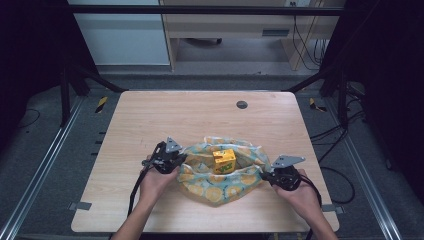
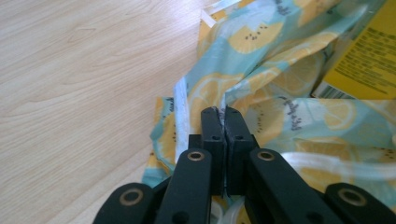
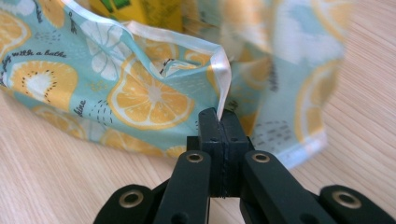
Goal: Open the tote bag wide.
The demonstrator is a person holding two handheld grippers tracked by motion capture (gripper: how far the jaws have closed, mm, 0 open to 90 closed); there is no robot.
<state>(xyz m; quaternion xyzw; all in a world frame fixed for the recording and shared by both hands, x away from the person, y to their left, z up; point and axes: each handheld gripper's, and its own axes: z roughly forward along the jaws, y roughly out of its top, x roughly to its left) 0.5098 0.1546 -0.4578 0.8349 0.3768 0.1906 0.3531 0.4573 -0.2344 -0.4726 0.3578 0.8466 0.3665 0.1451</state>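
A pale wooden worktop seen from above, with a person's two forearms reaching in from the near edge. Each hand holds a black two-fingered gripper, and between them lies a soft bag printed with orange slices on a light blue-green ground. The bag sits near the front middle of the worktop, its mouth spread wide. Standing upright inside it is a small yellow carton (its printed text is too small to read).

The left gripper is at the bag's left edge. In the left gripper view its fingers are closed tight, pinching a pale seam of the bag's rim between them, with the carton's yellow side showing at the upper right.

The right gripper is at the bag's right edge. In the right gripper view its fingers are likewise pressed together on a white-edged fold of the rim, which rises just above them.
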